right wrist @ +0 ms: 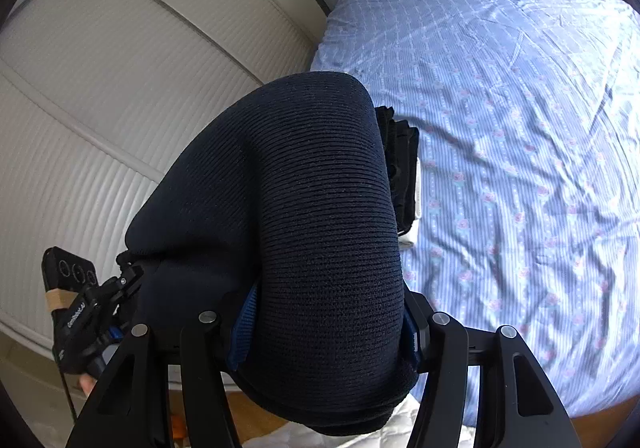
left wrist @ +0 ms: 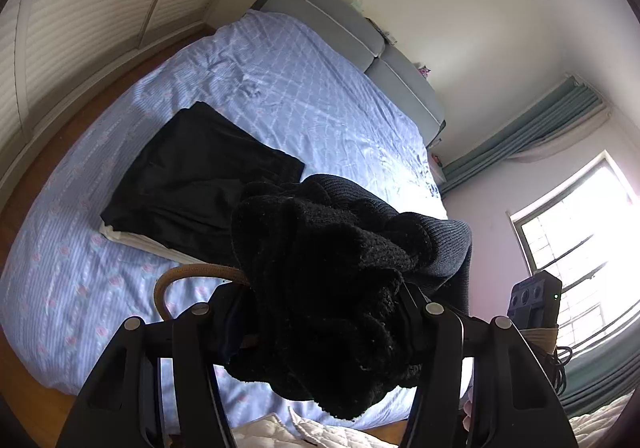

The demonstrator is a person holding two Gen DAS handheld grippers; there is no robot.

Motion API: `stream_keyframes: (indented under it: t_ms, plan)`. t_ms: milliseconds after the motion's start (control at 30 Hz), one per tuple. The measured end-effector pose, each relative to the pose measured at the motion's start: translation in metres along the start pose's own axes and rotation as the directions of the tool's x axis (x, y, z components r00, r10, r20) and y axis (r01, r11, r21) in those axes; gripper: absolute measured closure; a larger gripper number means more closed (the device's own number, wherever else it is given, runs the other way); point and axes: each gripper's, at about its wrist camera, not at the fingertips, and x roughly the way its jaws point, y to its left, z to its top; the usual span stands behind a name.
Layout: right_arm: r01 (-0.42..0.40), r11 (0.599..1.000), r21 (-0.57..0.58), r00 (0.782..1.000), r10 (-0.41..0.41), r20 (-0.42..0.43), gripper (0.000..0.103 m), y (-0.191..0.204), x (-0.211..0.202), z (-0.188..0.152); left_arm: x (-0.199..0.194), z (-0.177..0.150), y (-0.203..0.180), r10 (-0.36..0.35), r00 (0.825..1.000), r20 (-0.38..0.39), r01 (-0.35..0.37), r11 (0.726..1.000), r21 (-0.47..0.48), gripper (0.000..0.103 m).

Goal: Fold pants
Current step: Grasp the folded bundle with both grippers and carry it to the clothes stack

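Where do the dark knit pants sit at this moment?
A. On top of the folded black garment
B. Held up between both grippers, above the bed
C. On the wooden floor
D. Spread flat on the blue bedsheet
B: the left gripper and right gripper each clamp the dark knit pants, lifted above the blue bedsheet.

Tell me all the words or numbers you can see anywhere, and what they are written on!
Only one bit of writing shows: pale lettering on the left gripper's black body, seen from the right wrist camera. It is too small and blurred to read.
The knit pants, the folded black clothes, the blue bedsheet and the wardrobe doors carry no readable words or numbers.
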Motion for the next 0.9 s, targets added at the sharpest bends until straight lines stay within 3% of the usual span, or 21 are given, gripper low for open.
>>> stream_keyframes:
  t_ms: [200, 500, 700, 900]
  plan:
    - [0.039, 0.999, 0.013, 0.999, -0.039, -0.026, 0.044, 0.025, 0.046, 0.012, 0.029, 0.058, 0.045, -0.003, 0.998, -0.055, 0.003, 1.0, -0.003, 0.046]
    - [0.074, 0.997, 0.02, 0.996, -0.073, -0.055, 0.044, 0.046, 0.137, 0.08, 0.111, 0.138, 0.104, -0.022, 0.991, -0.13, 0.019, 1.0, -0.025, 0.046]
    - [0.094, 0.993, 0.072, 0.992, -0.086, -0.096, 0.044, 0.021, 0.186, 0.109, 0.171, 0.165, 0.122, 0.032, 0.983, -0.179, -0.033, 0.999, 0.0, 0.046]
    - [0.112, 0.986, 0.124, 0.988, -0.097, -0.124, 0.044, -0.008, 0.228, 0.128, 0.219, 0.168, 0.14, 0.1, 0.967, -0.234, -0.096, 0.995, 0.028, 0.046]
